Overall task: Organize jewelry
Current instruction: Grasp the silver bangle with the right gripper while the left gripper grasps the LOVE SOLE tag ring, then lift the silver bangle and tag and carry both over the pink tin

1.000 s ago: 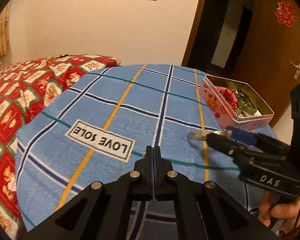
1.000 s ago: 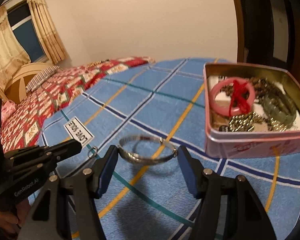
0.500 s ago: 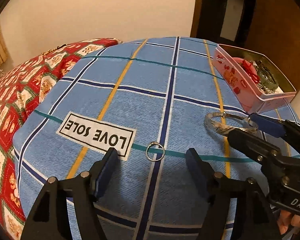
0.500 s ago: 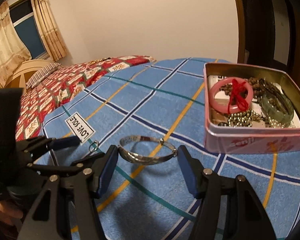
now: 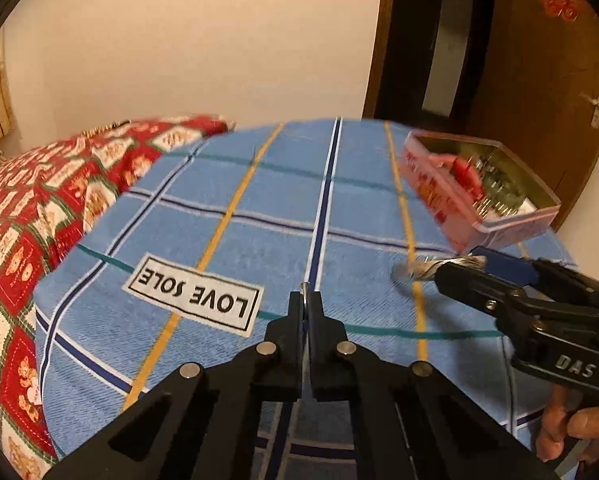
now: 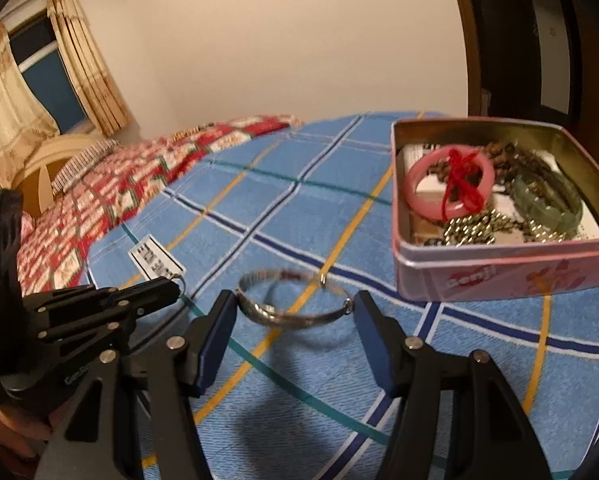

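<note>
Left wrist view: the left gripper (image 5: 309, 300) sits at lower centre, its jaws pressed together on a small ring (image 5: 305, 289) whose thin edge shows at the tips, above the blue plaid bedspread (image 5: 259, 220). At the right edge the right gripper (image 5: 455, 270) carries a blurred silver bangle (image 5: 419, 269), just below the pink tin (image 5: 479, 184).

Right wrist view: the right gripper (image 6: 295, 312) at lower centre has its jaws clamped on the silver bangle (image 6: 291, 300), which casts a shadow on the bedspread (image 6: 439, 360). The pink tin (image 6: 499, 276), upper right, holds a pink bangle (image 6: 419, 192), a green bangle (image 6: 555, 200) and beads. At left, the left gripper (image 6: 167, 286) pinches the ring (image 6: 178, 278).
</note>
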Tool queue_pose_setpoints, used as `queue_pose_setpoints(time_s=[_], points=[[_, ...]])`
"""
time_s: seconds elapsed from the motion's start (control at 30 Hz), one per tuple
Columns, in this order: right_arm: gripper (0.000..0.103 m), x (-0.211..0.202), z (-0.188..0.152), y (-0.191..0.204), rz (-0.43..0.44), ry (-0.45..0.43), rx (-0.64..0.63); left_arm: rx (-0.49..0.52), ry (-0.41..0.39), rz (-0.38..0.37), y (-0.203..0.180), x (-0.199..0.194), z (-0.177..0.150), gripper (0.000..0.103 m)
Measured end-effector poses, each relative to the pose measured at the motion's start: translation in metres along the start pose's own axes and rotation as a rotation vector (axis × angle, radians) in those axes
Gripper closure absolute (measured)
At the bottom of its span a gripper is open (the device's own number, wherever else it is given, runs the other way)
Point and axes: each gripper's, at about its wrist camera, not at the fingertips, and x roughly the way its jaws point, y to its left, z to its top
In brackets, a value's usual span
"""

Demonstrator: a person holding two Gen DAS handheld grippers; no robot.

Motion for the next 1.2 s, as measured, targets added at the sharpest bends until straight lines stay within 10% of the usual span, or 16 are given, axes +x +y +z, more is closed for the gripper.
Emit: queue_pose_setpoints(time_s=[0.33,0.4,0.83,1.0,1.2], points=[[0.042,-0.023,0.001,0.001,0.008,-0.118,0.000,-0.007,-0.096,-0.042,-0.008,-0.024,-0.002,0.102],[0.097,-0.028,0.003,0.001,0.002,-0.141,-0.004,0.012,-0.114,-0.052,-0.015,-0.028,0.003,0.102],[0.086,-0.032,0.004,-0.013,0.047,-0.068,0.022,0.040,-0.167,-0.007,-0.004,-0.056,0.011,0.102],[0.043,-0.014,0.009,0.007,0.111,-0.018,0.005,-0.029,-0.163,0.056,0.036,-0.066,-0.001,0.102],[0.041,0.010,0.014,0.048,0.170,0.046,-0.098,-0.053,-0.176,0.083,0.058,-0.073,-0.008,0.102]])
